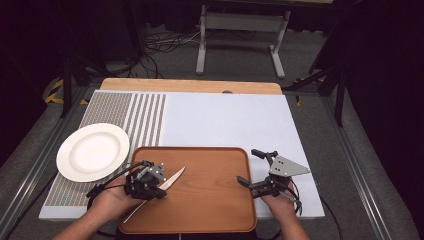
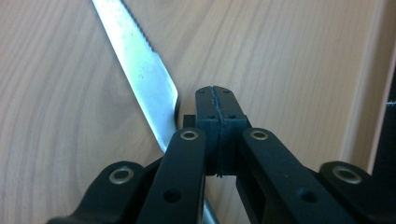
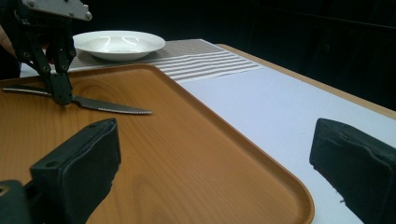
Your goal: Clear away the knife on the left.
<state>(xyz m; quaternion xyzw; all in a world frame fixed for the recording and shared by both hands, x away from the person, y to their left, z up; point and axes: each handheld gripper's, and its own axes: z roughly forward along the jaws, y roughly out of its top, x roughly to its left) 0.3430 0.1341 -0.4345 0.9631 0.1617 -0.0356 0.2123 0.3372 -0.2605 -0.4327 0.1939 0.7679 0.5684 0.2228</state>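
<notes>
Here the left gripper (image 1: 161,186) stands tip-down on the tray (image 1: 210,215) with its jaws pressed together. In the left gripper view the pads meet with nothing showing between them, and the knife (image 2: 144,70) lies just beside them, touching or nearly so. Whether its metal is caught lower down, I cannot tell; it looks more like a missed pinch than a hold.

The knife lies flat on the left half of the tray, blade pointing toward the middle and far side, handle running back under the left hand (image 1: 107,200). The right gripper (image 1: 255,167) hovers at the tray's right edge, jaws spread wide and empty, well apart from the knife.

So the work looks barely begun: the knife has been reached but is not lifted, and a firm grip is likely still to come. Where it should go is a guess; the plate (image 1: 93,151), empty, sits beyond the tray's left corner.

The desk (image 1: 225,120) is white, with a striped mat (image 1: 145,117) under the plate and a wooden strip (image 1: 190,86) at its far edge. Beyond, the room is dark, with cables on the floor and a grey stand (image 1: 242,22).
</notes>
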